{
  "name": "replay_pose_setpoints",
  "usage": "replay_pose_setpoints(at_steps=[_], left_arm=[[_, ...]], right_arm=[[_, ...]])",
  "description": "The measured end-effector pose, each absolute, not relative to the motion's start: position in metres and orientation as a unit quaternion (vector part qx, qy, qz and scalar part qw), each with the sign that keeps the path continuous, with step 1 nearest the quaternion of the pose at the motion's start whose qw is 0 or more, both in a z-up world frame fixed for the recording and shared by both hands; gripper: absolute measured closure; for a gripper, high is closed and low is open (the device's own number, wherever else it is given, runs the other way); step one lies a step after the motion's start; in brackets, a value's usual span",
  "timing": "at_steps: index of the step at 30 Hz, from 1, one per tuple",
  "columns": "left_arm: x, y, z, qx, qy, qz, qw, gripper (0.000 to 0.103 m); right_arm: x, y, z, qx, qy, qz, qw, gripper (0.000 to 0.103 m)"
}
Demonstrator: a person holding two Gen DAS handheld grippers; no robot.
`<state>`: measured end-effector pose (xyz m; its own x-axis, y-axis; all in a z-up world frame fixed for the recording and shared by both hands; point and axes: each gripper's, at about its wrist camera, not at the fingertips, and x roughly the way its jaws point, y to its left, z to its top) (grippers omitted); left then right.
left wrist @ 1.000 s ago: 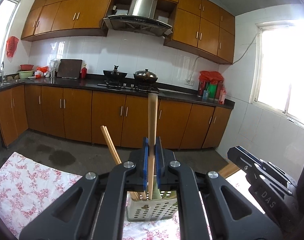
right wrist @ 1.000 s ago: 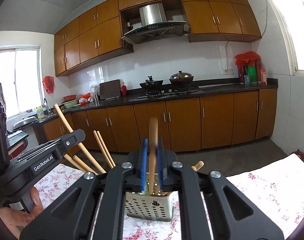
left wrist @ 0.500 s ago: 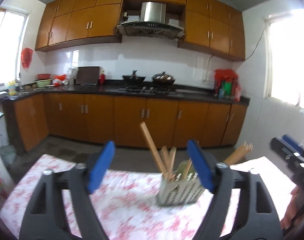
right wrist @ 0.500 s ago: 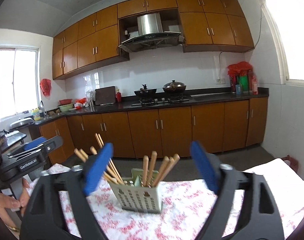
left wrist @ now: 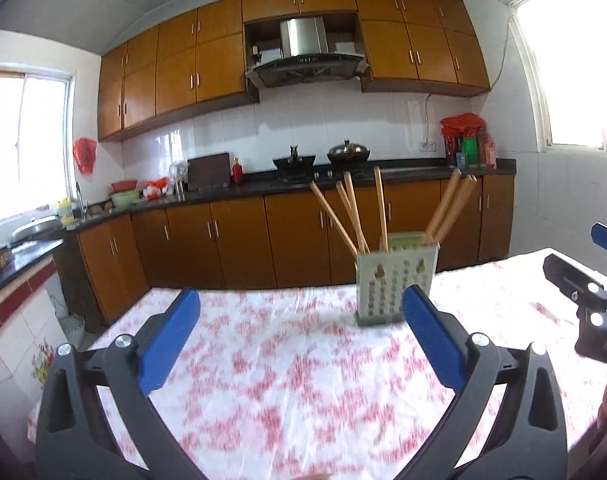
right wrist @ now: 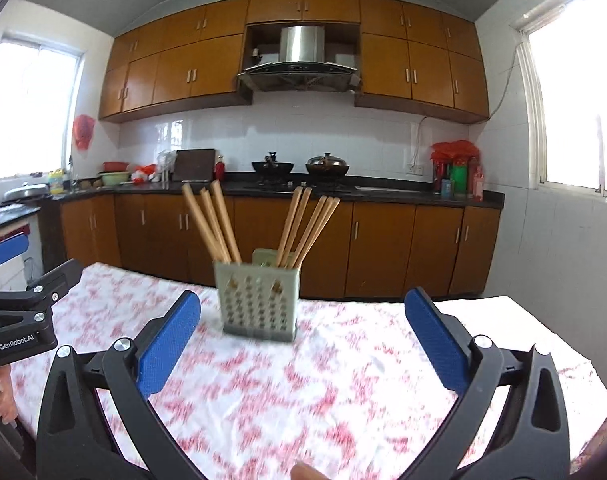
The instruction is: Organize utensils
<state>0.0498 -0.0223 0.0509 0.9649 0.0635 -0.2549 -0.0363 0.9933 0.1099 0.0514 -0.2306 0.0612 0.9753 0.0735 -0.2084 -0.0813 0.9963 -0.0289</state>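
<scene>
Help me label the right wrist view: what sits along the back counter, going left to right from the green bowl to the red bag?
Green bowl → dark cutting board → red bottle → black wok → lidded pot → red bag over a cluster of bottles.

Wooden chopsticks (right wrist: pixel 219 224) lean splayed in upright perforated holder (right wrist: pixel 259 302) — on table.
</scene>
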Motion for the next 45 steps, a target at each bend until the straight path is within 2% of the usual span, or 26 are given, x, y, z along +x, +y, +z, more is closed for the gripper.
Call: replay_pose_setpoints(at_steps=[13, 45], left_arm=[[0.021, -0.013, 0.011, 0.048, 0.168, 0.019, 0.984, 0.004], [0.022, -0.006, -0.003, 0.025, 0.202, 0.009, 0.979, 0.004]], right_arm=[[0.016, -0.229, 0.017, 0.027, 0.167, 0.019, 0.985, 0.002], [0.015, -0.233, 0.006, 0.040, 0.207, 0.002, 0.978, 0.002]])
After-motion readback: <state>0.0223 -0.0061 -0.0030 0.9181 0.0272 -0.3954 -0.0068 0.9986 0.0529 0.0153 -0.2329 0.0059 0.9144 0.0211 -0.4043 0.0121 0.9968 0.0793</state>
